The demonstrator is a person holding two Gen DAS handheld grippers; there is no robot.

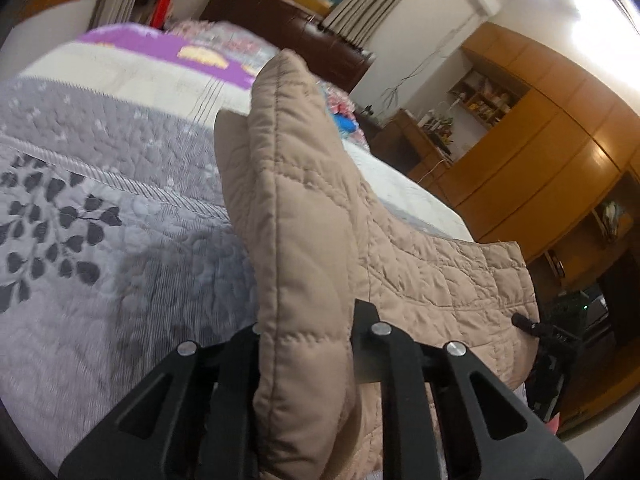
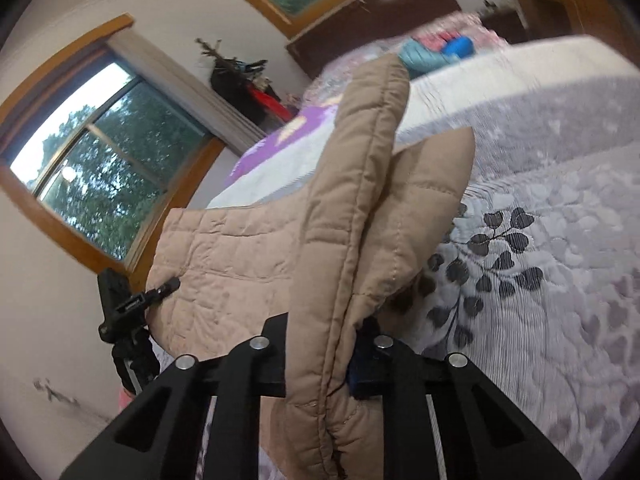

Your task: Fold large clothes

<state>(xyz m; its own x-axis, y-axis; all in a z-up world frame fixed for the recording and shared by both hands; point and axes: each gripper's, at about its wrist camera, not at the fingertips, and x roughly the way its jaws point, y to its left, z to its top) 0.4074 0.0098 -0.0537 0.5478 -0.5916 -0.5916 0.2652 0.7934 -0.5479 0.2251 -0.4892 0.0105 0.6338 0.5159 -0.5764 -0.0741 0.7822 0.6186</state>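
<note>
the left gripper (image 1: 306, 344) is clamped on a thick fold of the tan quilted garment (image 1: 304, 208), its 2 black fingers (image 1: 368, 336) pressed against either side. the right gripper (image 2: 320, 350) pinches another doubled edge of the same garment, its jaws closed tight around it.

- A bed (image 1: 100, 220) with a grey cover fills the left of the left wrist view.
- Dark leaves (image 2: 492, 264) are printed on the cover.
- A purple blanket (image 1: 160, 46) lies at the upper left.
- Brown wooden cupboards (image 1: 560, 140) stand on the right.
- A window (image 2: 100, 172) shows green trees.
</note>
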